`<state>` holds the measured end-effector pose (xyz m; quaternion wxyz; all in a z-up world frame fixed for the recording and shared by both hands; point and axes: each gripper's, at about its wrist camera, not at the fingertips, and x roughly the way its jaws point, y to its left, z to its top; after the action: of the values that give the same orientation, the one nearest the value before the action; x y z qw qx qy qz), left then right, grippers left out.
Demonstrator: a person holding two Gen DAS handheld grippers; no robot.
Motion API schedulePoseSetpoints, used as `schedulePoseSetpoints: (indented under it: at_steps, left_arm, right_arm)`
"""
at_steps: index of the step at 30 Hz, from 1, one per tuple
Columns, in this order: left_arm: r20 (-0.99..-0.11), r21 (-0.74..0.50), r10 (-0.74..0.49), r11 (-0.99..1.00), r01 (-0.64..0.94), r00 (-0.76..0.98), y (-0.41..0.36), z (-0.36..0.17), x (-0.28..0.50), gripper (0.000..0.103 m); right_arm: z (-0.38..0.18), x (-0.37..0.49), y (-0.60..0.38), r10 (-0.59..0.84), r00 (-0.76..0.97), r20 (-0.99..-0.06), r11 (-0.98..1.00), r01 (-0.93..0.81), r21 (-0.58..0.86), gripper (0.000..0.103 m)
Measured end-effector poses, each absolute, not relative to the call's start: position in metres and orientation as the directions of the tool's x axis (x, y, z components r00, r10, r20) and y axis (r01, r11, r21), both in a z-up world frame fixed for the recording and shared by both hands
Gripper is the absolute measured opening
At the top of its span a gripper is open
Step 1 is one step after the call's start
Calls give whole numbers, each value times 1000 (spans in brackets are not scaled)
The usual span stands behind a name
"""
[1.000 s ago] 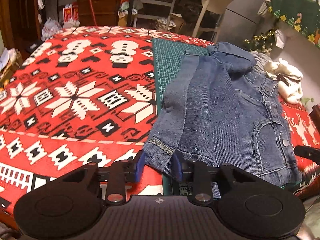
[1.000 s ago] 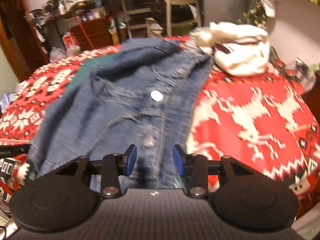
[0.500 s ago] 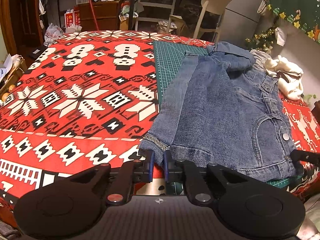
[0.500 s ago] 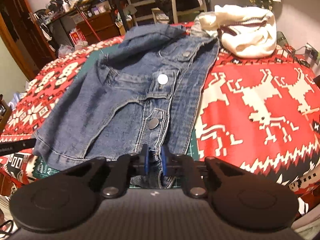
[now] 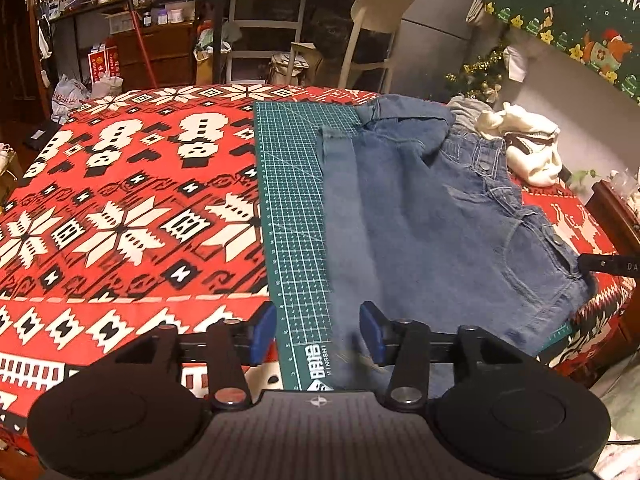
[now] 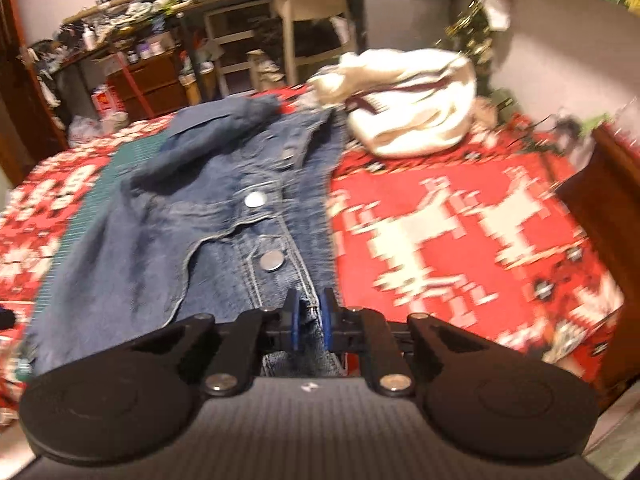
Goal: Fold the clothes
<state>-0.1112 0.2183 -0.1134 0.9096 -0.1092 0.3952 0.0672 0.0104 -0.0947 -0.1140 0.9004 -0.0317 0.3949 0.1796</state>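
denim jacket (image 6: pixel 208 224) hem pinched in right claw (image 6: pixel 311 322); left claw (image 5: pixel 318 334) spread.

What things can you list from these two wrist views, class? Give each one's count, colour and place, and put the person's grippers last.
denim jacket: one, blue, partly on the mat, near edge at the table's front
cutting mat: one, green, under the jacket's left part
tablecloth: one, red with white and black pattern, over the table
white garment: one, cream, bunched beyond the jacket
chair: one, pale, behind the table
left gripper: one, black with blue pads, open over the mat's near edge
right gripper: one, black with blue pads, shut on the jacket's hem
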Motion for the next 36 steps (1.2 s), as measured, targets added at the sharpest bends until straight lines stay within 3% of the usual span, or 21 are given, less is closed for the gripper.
schedulePoseSetpoints:
  at_steps: [5,10,18,24,27,29,31,36]
  left_arm:
    - [-734,-171,-4,969,-179,679,213,-116,-97,57]
    - [-697,-250,-84,959,-131,712,207,-112,-68,68]
    - [-733,-189,-75,977,-96,676,187,-130,16,69]
    - [-762,-69,18,992,-110,647,167,-140,41,69]
    - [-756,2,80,993,-120,650,157,-142,39,57]
    - [-748,31,103,992,-120,655,155,-142,35,30]
    - [-752,14,91,992,-123,653,158,-141,30,11]
    - [-759,-6,93,989,-150,644,169,-138,12,6]
  right_arm:
    - [-119,18,-106,289,622,-727,945,-308,112,13]
    - [-117,18,-108,346,599,-722,931,-313,186,24]
    - [-111,12,-107,376,591,-713,922,-318,223,28]
    - [-113,12,-104,378,586,-717,920,-322,223,34]
    - [-115,13,-103,374,582,-722,922,-319,221,37]
    - [-116,13,-102,372,581,-724,922,-319,218,37]
    - [-117,13,-102,373,579,-725,922,-321,219,37]
    - [-118,13,-101,382,568,-729,918,-326,227,37]
